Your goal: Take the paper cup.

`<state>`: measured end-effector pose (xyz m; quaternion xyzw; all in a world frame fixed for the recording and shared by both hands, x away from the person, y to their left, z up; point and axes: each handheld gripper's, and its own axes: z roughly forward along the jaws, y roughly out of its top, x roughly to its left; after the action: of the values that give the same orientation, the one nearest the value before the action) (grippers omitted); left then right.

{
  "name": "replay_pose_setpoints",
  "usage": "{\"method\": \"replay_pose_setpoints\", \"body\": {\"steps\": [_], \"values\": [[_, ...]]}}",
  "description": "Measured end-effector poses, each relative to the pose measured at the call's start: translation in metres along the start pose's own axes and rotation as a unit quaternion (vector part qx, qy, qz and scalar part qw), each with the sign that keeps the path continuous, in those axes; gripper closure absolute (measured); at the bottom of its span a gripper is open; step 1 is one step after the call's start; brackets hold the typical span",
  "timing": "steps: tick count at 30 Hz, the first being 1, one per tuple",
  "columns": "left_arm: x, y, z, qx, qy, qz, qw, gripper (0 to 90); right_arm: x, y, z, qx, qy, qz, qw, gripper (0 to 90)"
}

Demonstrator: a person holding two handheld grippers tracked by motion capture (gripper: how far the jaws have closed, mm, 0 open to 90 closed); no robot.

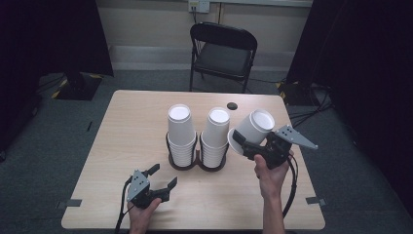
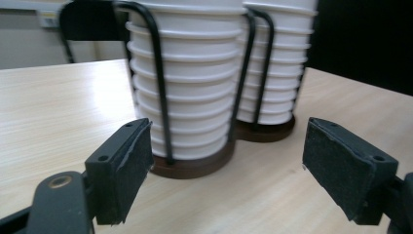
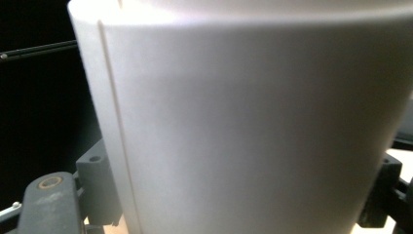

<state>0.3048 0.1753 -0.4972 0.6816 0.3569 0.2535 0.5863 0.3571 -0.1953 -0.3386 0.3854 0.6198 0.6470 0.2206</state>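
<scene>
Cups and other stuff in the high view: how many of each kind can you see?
Cup stacks in the holder: 2
Loose cup held tilted: 1
Cup holder: 1
Grippers: 2
Table: 1
Chair: 1
Total: 8

The left tool (image 1: 159, 181) is black, with a grey three-cornered plate on top and a black cable trailing from its rear. Its two jaws carry flat, dark, rough-textured pads (image 2: 131, 168), each backed by a black block with small round holes; a brass-coloured ring sits in the arm below. The right tool (image 1: 252, 144) is likewise black with a grey plate, a black cable and a brass-coloured ring. Both forearms are without sleeves.
</scene>
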Motion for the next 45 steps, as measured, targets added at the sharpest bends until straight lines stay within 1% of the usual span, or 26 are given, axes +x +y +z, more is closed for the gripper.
{"method": "replay_pose_setpoints", "body": {"steps": [2, 3, 4, 6, 8, 10, 17, 18, 19, 20, 22, 24, 29, 30, 32, 33, 34, 36, 37, 38, 40, 41, 42, 43, 44, 45], "values": [[0.000, 0.000, 0.000, 0.003, -0.002, 0.001, 1.0000, 19.6, 0.000, -0.007, -0.002, 0.000, 0.003, 0.013, 0.9999, 15.4], [0.000, 0.001, 0.000, 0.005, -0.004, 0.003, 1.0000, 19.6, 0.000, -0.007, -0.002, 0.000, 0.003, 0.013, 0.9999, 15.4], [0.000, 0.001, 0.001, 0.003, -0.006, 0.002, 1.0000, 21.1, -0.001, -0.015, -0.004, 0.001, 0.009, 0.031, 0.9995, 15.4], [-0.001, 0.002, 0.000, -0.001, -0.011, -0.007, 0.9999, 22.1, -0.002, -0.020, -0.004, 0.000, 0.014, 0.038, 0.9992, 15.4], [-0.003, 0.003, 0.000, -0.007, -0.019, -0.015, 0.9997, 24.2, -0.002, -0.033, -0.004, 0.010, 0.025, 0.060, 0.9978, 15.4], [-0.006, 0.004, 0.001, -0.009, -0.026, -0.016, 0.9995, 26.1, -0.002, -0.040, -0.003, 0.013, 0.029, 0.070, 0.9970, 15.4], [-0.017, 0.007, 0.008, -0.018, -0.054, -0.019, 0.9982, 31.1, 0.004, -0.058, -0.004, 0.020, 0.042, 0.092, 0.9947, 15.4], [-0.020, 0.008, 0.010, -0.019, -0.063, -0.016, 0.9977, 32.9, 0.005, -0.063, -0.005, 0.022, 0.044, 0.096, 0.9942, 15.4], [-0.020, 0.008, 0.010, -0.019, -0.063, -0.016, 0.9977, 33.8, 0.005, -0.063, -0.005, 0.022, 0.044, 0.096, 0.9942, 15.4], [-0.023, 0.009, 0.012, -0.022, -0.072, -0.009, 0.9971, 34.4, 0.007, -0.069, -0.006, 0.023, 0.045, 0.104, 0.9932, 15.4], [-0.023, 0.009, 0.012, -0.024, -0.076, -0.003, 0.9968, 37.3, 0.007, -0.072, -0.006, 0.023, 0.047, 0.107, 0.9929, 15.4], [-0.027, 0.010, 0.015, -0.028, -0.086, 0.004, 0.9959, 38.9, 0.010, -0.083, -0.006, 0.031, 0.053, 0.119, 0.9910, 15.4], [-0.030, 0.009, 0.021, -0.038, -0.104, -0.002, 0.9939, 41.1, 0.014, -0.098, -0.005, 0.034, 0.059, 0.135, 0.9885, 15.4], [-0.031, 0.009, 0.023, -0.036, -0.113, 0.004, 0.9930, 41.1, 0.016, -0.103, -0.003, 0.037, 0.063, 0.140, 0.9875, 15.4], [-0.032, 0.009, 0.024, -0.038, -0.114, 0.007, 0.9927, 41.4, 0.018, -0.107, -0.002, 0.040, 0.072, 0.149, 0.9853, 15.4], [-0.034, 0.008, 0.025, -0.044, -0.117, 0.005, 0.9921, 41.4, 0.018, -0.107, -0.002, 0.040, 0.072, 0.149, 0.9853, 15.4], [-0.036, 0.008, 0.028, -0.052, -0.128, 0.003, 0.9905, 43.5, 0.020, -0.110, -0.001, 0.039, 0.084, 0.165, 0.9819, 15.4], [-0.037, 0.008, 0.029, -0.054, -0.131, 0.001, 0.9899, 44.4, 0.020, -0.112, -0.001, 0.038, 0.087, 0.170, 0.9808, 15.4], [-0.039, 0.008, 0.031, -0.058, -0.136, -0.003, 0.9890, 46.3, 0.022, -0.115, 0.000, 0.039, 0.099, 0.183, 0.9774, 15.4], [-0.039, 0.008, 0.031, -0.058, -0.136, -0.003, 0.9890, 47.4, 0.022, -0.115, 0.000, 0.039, 0.099, 0.183, 0.9774, 15.4], [-0.040, 0.008, 0.033, -0.066, -0.138, -0.004, 0.9883, 48.1, 0.024, -0.117, 0.001, 0.039, 0.105, 0.190, 0.9754, 15.4], [-0.041, 0.008, 0.035, -0.071, -0.139, -0.004, 0.9877, 50.6, 0.026, -0.119, 0.002, 0.039, 0.113, 0.199, 0.9726, 15.4], [-0.041, 0.008, 0.035, -0.071, -0.139, -0.004, 0.9877, 51.4, 0.026, -0.119, 0.002, 0.039, 0.113, 0.199, 0.9726, 15.4], [-0.042, 0.008, 0.036, -0.076, -0.137, -0.006, 0.9876, 51.4, 0.026, -0.121, 0.002, 0.040, 0.116, 0.203, 0.9714, 15.4], [-0.043, 0.008, 0.036, -0.080, -0.138, -0.003, 0.9872, 53.3, 0.027, -0.123, 0.002, 0.041, 0.123, 0.217, 0.9674, 15.4], [-0.045, 0.008, 0.038, -0.089, -0.136, -0.002, 0.9866, 54.2, 0.028, -0.124, 0.003, 0.039, 0.120, 0.220, 0.9674, 15.4]]}}
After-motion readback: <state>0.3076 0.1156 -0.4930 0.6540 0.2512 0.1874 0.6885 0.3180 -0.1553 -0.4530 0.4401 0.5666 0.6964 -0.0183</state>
